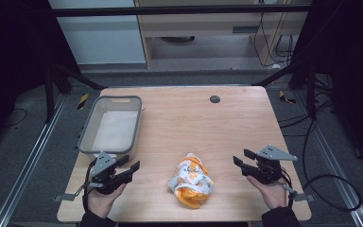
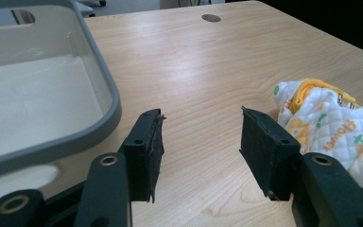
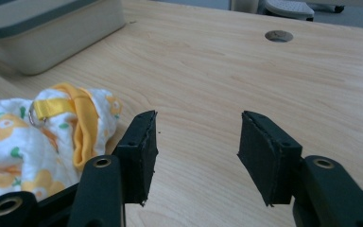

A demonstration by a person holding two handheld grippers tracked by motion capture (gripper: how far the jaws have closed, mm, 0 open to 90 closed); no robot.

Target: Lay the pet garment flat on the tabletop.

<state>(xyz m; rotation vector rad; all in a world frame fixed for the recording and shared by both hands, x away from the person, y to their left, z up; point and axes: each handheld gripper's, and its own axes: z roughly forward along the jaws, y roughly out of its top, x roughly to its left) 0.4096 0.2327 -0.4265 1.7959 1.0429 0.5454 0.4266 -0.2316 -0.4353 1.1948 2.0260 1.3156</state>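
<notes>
A crumpled white quilted cloth (image 1: 191, 180) with orange and yellow trim lies near the table's front edge, between my two grippers. My left gripper (image 1: 128, 163) sits to its left, open and empty; its own view has the cloth (image 2: 331, 127) off to the right of the jaws (image 2: 201, 142). My right gripper (image 1: 243, 157) rests to the right of the cloth, also open with nothing between its jaws (image 3: 198, 142). In the right gripper view the cloth (image 3: 38, 137) lies at the left.
A grey-rimmed plastic basin (image 1: 111, 124) stands on the table's left side, just beyond my left gripper; its rim (image 2: 101, 118) is close to the left jaw. A round cable hole (image 1: 214, 99) sits at the back. Bare wood lies between.
</notes>
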